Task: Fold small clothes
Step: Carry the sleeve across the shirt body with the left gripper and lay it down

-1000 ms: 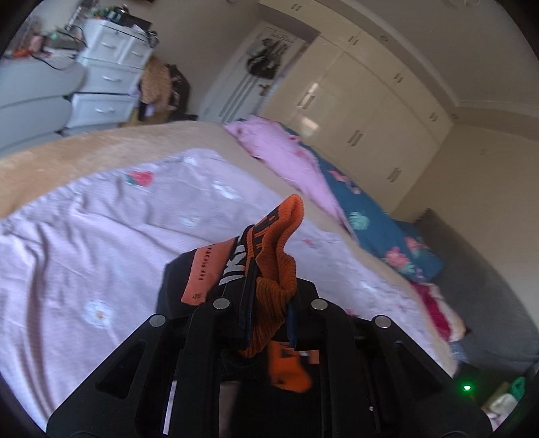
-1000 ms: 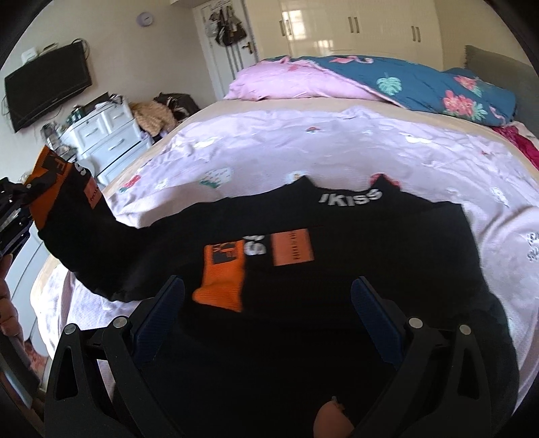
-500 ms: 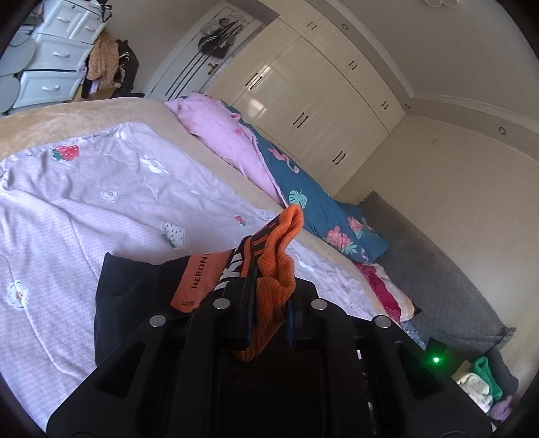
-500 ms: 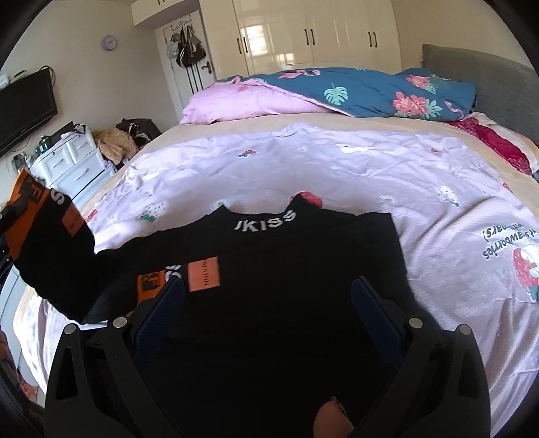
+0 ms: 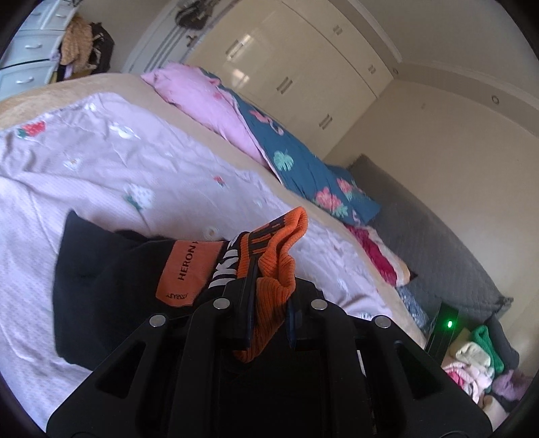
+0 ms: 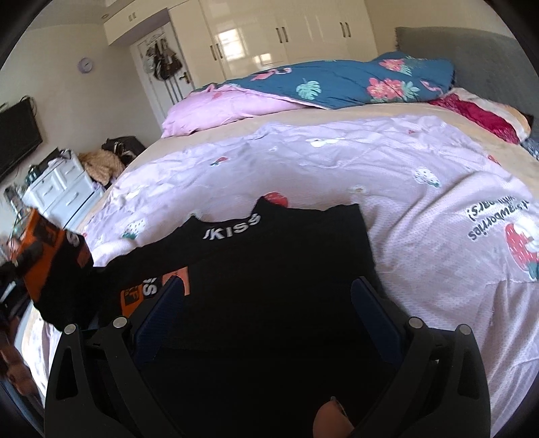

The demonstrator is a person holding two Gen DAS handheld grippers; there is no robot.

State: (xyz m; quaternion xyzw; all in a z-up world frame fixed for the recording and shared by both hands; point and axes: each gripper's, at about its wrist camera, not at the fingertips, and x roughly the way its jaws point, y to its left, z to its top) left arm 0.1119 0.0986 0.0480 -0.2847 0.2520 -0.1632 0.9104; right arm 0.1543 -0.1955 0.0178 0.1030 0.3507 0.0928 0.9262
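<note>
Bed point(image 6: 337, 128) fills both views, w/ a pink sheet point(image 6: 370, 188) printed w/ strawberries spread over it; a blue floral duvet point(image 6: 343, 81) and pink bedding point(image 6: 215, 107) are bunched along the far side, cream wardrobe point(image 6: 269, 30) behind, grey headboard point(image 6: 465, 50) at right, white drawers point(image 6: 64, 188) and a TV point(image 6: 17, 138) at left. Black top point(image 6: 269, 269) lies flat on the sheet near the front edge, neck away from the cam, white "UKISS" lettering at the collar. One sleeve point(image 6: 141, 286) w/ orange patches is folded across the body at lower left; the other sleeve point(image 6: 60, 266) is lifted off the bed at the left edge of the rt view. Left tongs point(image 5: 269, 313) are pressed together, pinching that sleeve's orange ribbed cuff point(image 5: 279, 256) — cuff sticks up above the tips and hangs out below them; an orange label reading "HERON" point(image 5: 188, 269) shows on the sleeve just left of the tips, black fabric trailing down to the sheet. Right tongs point(image 6: 269, 313) are spread wide over the top's body, blue pads point(image 6: 161, 313) either side, nothing b/w them; can't tell if the tips touch the cloth. Part of a finger point(image 6: 330, 417) shows at the bottom of the rt view
</note>
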